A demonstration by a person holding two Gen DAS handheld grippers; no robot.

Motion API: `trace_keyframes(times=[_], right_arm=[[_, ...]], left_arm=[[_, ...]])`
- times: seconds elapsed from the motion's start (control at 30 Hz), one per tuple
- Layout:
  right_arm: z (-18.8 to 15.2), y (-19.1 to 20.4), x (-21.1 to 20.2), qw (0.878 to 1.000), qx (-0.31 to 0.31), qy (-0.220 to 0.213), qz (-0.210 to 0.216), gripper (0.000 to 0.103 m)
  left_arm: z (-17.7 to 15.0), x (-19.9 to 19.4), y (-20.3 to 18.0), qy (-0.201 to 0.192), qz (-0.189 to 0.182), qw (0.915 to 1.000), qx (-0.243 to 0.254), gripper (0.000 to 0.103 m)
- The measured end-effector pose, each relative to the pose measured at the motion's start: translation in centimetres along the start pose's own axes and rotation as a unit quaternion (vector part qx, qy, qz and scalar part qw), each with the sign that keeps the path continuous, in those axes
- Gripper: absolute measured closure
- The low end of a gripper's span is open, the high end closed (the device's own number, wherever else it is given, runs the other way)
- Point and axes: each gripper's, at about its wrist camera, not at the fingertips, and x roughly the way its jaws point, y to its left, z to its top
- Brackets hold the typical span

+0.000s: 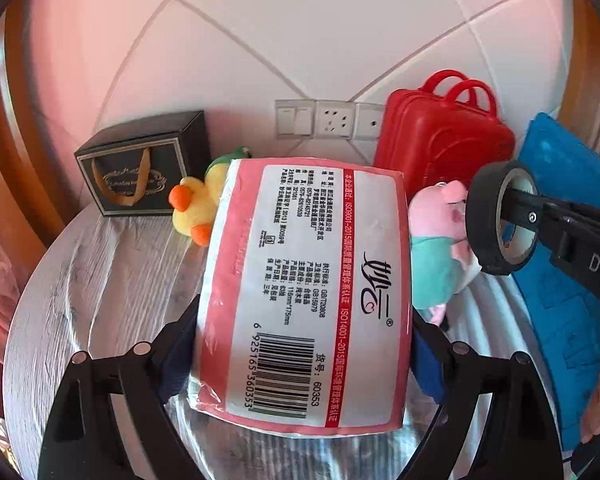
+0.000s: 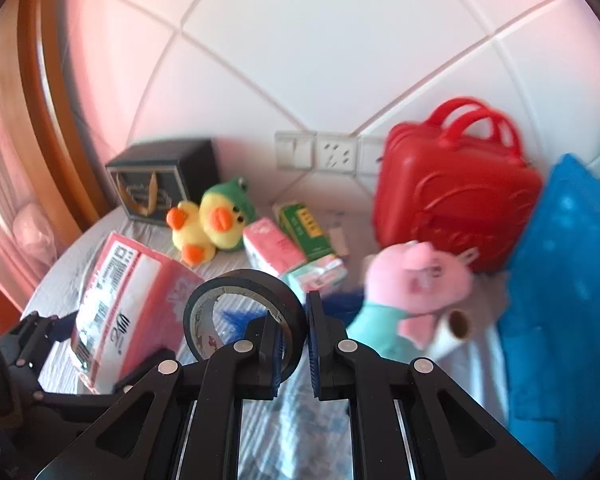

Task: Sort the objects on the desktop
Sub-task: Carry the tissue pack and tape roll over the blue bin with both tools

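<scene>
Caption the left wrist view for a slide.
Left gripper holds a pink tissue pack above the round table; right gripper carries black tape.

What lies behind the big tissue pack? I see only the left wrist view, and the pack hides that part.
Observer: Two small tissue packs, a pink one and a green one, lie between the duck and the red case.
Operator: Is anything beside the plush pig?
Observer: Yes, a white roll with a cardboard core lies close beside it.
Operator: How does the right gripper hold the black tape roll?
Observer: It pinches the ring's wall, one finger inside and one outside.
</scene>
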Motion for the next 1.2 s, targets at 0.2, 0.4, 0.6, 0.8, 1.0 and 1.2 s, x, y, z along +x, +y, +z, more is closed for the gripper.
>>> trace_keyframes(times=[0.2, 0.4, 0.6, 0.8, 1.0, 1.2], right_arm=[[-0.6, -4.5, -10.9, 0.996, 0.035, -0.064, -0.050, 0.092], [-2.2, -9.8, -20.4, 0.986, 0.070, -0.086, -0.127, 0.092], [-3.8, -16.2, -27.2, 0.969, 0.113, -0.081, -0.203, 0.092], [-4.7, -23.3, -30.7, 0.948, 0.155, -0.065, -0.269, 0.092], [-4.8, -29.4, -31.8, 0.939, 0.191, -0.047, -0.283, 0.092], [-5.3, -34.5, -30.9, 0.926, 0.255, -0.015, -0.279, 0.081]], left_arm=[[0.3, -6.6, -7.1, -0.042, -0.047, 0.9970, 0.044, 0.013], [1.3, -11.4, -15.4, -0.072, -0.108, 0.9869, 0.096, 0.013], [2.7, -14.6, -25.5, -0.086, -0.185, 0.9674, 0.150, 0.013], [3.8, -15.3, -34.2, -0.091, -0.224, 0.9482, 0.206, 0.013], [4.9, -14.9, -40.4, -0.083, -0.238, 0.9388, 0.234, 0.013], [5.5, -12.8, -43.2, -0.067, -0.236, 0.9362, 0.252, 0.012]])
